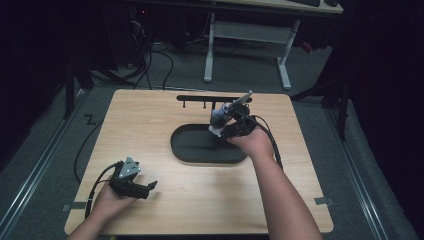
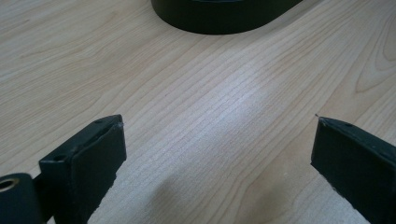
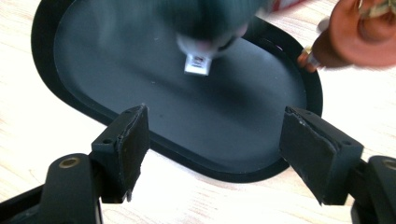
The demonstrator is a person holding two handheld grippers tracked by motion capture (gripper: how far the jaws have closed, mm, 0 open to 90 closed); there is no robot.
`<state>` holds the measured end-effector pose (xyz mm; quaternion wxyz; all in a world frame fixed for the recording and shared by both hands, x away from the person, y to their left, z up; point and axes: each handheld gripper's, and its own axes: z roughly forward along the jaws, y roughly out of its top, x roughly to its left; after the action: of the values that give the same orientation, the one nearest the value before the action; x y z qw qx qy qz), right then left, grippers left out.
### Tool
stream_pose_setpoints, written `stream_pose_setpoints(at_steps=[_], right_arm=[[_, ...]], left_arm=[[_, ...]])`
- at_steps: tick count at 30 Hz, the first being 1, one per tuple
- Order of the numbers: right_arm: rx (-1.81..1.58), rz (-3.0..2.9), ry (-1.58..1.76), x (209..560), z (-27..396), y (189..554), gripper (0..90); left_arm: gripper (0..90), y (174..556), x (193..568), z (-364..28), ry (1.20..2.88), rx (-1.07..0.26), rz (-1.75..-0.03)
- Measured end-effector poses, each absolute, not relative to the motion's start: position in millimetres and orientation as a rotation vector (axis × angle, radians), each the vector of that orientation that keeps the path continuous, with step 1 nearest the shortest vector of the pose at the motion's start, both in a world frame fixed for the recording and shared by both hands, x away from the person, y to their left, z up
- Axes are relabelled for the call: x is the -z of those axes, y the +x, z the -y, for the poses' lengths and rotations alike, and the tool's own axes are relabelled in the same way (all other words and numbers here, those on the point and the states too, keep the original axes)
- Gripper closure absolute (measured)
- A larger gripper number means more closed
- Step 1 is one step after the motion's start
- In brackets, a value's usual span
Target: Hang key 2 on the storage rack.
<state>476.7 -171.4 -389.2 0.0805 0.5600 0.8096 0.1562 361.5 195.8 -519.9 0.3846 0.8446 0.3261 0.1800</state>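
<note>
The left tongs (image 1: 150,187) sit low over the near left corner of the desk (image 1: 150,125), held in the person's left hand (image 1: 111,202), and their jaws stand wide apart with nothing between them; in the left gripper view only bare pale wood shows in the gap, with the rounded end of the black tray (image 2: 224,16) farther off. The right tongs (image 3: 212,140) are also spread wide and hold nothing, their two black jaws framing the near rim of the tray in the right gripper view. From above, the right hand (image 1: 252,140) grips its tool at the tray's far right end, and the grey plate on top of it tilts up toward the far edge of the desk. The black tray (image 1: 200,147) is a shallow oval lying flat near the middle of the desk, its long side running left to right. In the right gripper view a blurred dark object with a small white tag (image 3: 198,63) hangs over the tray's floor; it is too smeared to tell what it is or whether it touches the tray. At the upper right of that view a blurred reddish-brown rounded thing (image 3: 355,35) lies just beyond the tray's rim. A thin black rack with small pegs (image 1: 205,100) runs along the far edge of the desk behind the tray.
</note>
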Motion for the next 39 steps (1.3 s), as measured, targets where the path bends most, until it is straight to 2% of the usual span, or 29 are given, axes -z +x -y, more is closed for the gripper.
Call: stream_pose_setpoints(at_steps=[7,16,28,32,34,39], right_arm=[[-0.474,-2.407,1.664,401,188,448,28.4],[-0.556,-2.363,1.635,448,213,396,29.8],[-0.818,-2.238,1.406,518,224,318,28.0],[-0.933,-2.120,1.375,524,230,294,24.4],[-0.989,-2.088,1.351,512,237,285,22.8],[-1.041,-2.031,1.408,512,252,282,22.3]], left_arm=[[3.9,360,520,-194,2.151,-0.463,-0.821],[4.4,356,521,-188,2.152,-0.436,-0.798],[5.4,349,519,-178,2.139,-0.412,-0.761],[5.6,347,519,-178,2.122,-0.407,-0.775],[5.6,348,521,-178,2.123,-0.404,-0.789],[5.6,347,522,-176,2.132,-0.417,-0.795]])
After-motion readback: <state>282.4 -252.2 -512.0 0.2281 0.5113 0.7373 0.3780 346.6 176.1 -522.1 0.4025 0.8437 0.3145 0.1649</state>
